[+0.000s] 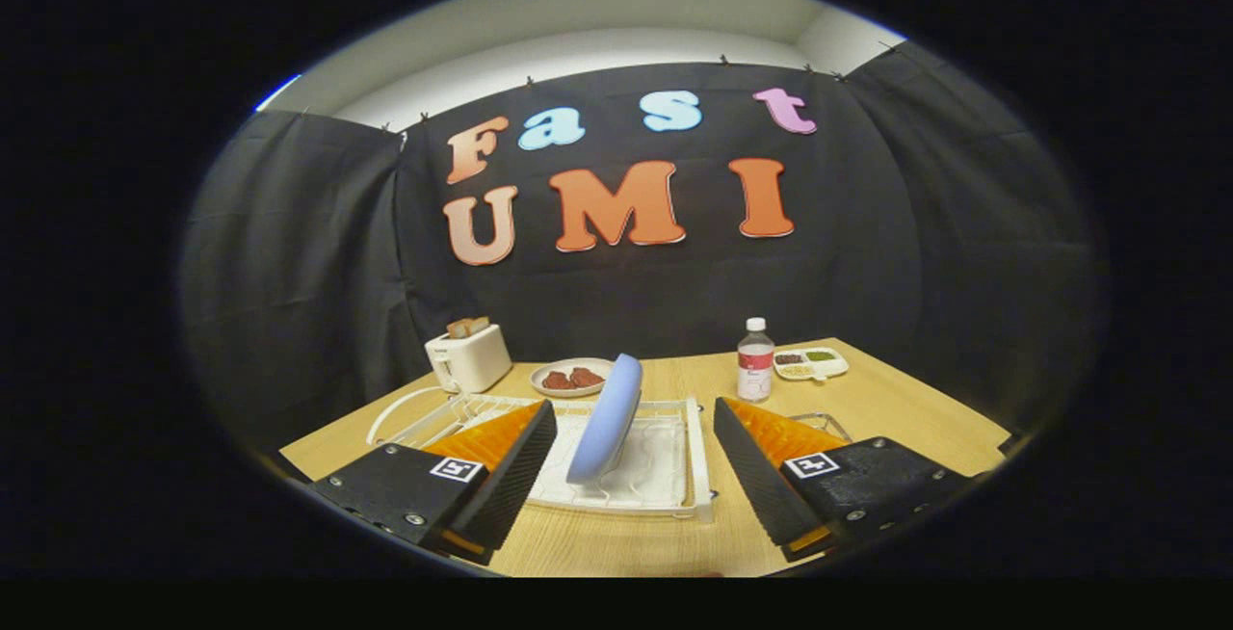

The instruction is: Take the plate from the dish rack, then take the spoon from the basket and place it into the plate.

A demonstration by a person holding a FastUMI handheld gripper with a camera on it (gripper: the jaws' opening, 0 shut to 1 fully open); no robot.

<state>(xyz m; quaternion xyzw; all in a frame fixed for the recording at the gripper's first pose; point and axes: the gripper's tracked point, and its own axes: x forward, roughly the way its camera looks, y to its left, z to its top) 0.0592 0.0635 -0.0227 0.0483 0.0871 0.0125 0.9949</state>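
A wooden tabletop (896,408) carries a white dish rack (665,476), where a blue plate (607,418) stands on edge, just ahead of and between the fingers (511,476), which are spread wide and grip nothing. Beyond sit a toaster (469,358), a bottle (755,360) and a small dish of food (570,378).

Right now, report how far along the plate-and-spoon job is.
Nothing looks done yet. The blue plate stands on edge in the white dish rack. In hand: the gripper is open, its fingers either side of the plate, not touching. Left: lift the plate out, set it down, fetch the spoon.
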